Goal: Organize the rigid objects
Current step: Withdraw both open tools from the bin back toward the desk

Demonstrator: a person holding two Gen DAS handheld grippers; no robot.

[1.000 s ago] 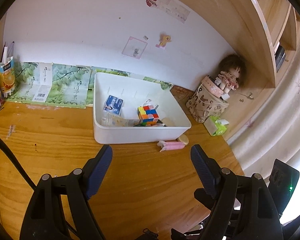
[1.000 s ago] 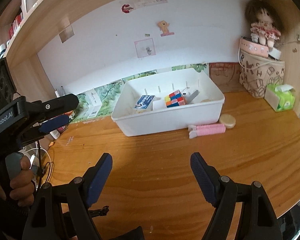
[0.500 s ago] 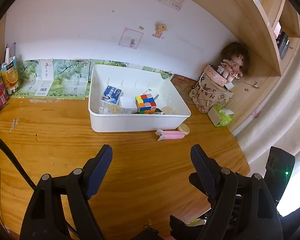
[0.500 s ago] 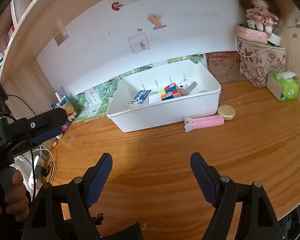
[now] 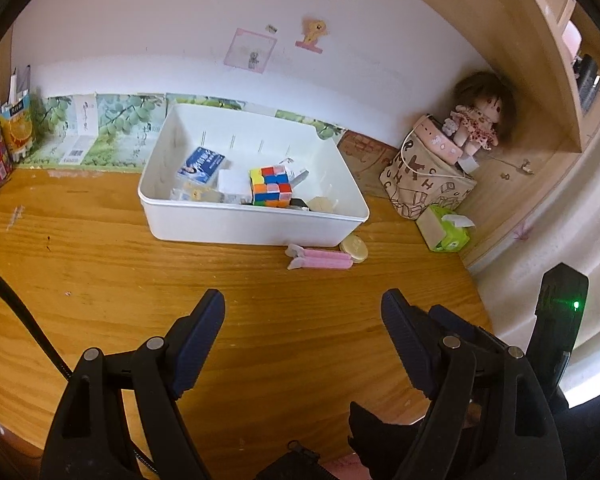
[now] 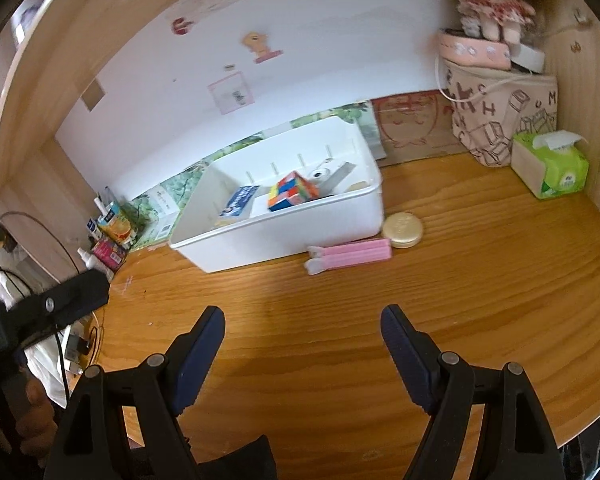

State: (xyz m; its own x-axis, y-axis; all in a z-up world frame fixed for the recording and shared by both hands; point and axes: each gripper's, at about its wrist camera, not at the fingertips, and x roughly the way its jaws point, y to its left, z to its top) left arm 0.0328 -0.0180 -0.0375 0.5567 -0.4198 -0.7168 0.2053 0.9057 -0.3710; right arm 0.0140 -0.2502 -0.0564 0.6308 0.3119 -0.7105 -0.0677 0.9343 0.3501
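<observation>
The pink flat plastic clip [image 6: 350, 255] and the round gold tin [image 6: 402, 225] lie on the wooden desk [image 6: 480, 280], touching the front wall of the white plastic bin [image 6: 284, 236], ahead of the right gripper [image 6: 302, 344]. Both grippers stand wide and empty; the left gripper [image 5: 302, 340] hovers apart. The step seems an approach; next, the right gripper should probably descend over the clip.

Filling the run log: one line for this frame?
left gripper open, empty | right gripper open, empty | clip, tin outside bin | cube binned
</observation>
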